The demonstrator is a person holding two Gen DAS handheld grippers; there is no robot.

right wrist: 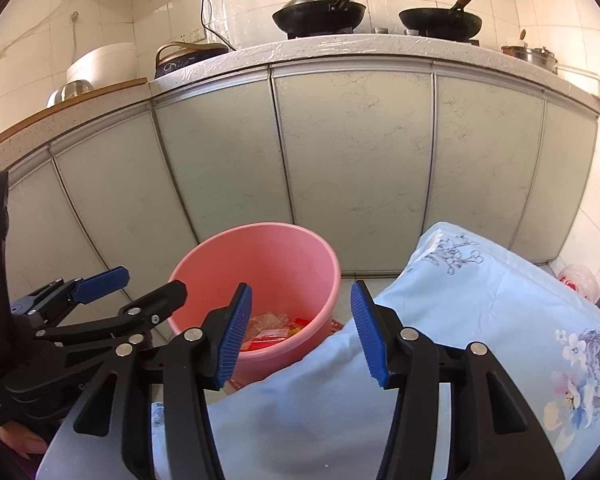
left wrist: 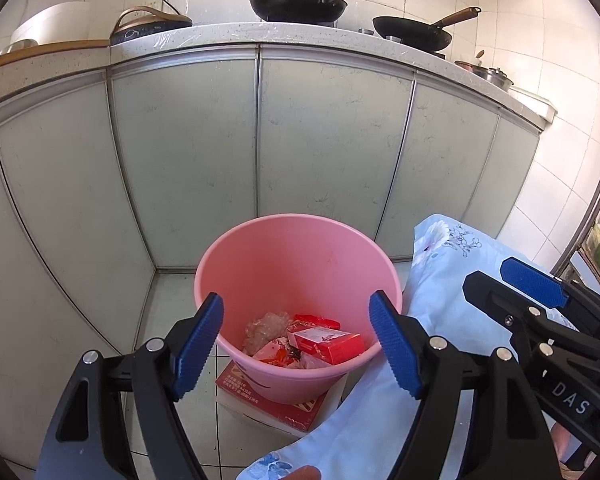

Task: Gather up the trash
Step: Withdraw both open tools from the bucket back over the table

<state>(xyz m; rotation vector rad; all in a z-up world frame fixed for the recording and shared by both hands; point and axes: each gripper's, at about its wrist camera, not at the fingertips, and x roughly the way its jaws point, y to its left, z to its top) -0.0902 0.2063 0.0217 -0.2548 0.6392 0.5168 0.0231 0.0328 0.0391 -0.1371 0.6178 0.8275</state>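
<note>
In the left wrist view the left gripper (left wrist: 296, 344) hangs over the pink bin (left wrist: 260, 264) on the floor, jaws spread wide and empty; the trash (left wrist: 300, 340) inside, cartons and crumpled film, looks light and crushable, best pinched by a carton edge. In the right wrist view the right gripper (right wrist: 298, 332) hovers near the bin's right, jaws apart, holding nothing.

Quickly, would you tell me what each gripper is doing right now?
Left gripper: open, holding nothing, above the pink bin.
Right gripper: open, holding nothing.

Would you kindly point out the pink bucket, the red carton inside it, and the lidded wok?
pink bucket (left wrist: 300, 248), left wrist view, inner back wall.
red carton (left wrist: 328, 343), left wrist view, top face.
lidded wok (right wrist: 319, 11), right wrist view, black bowl.
</note>
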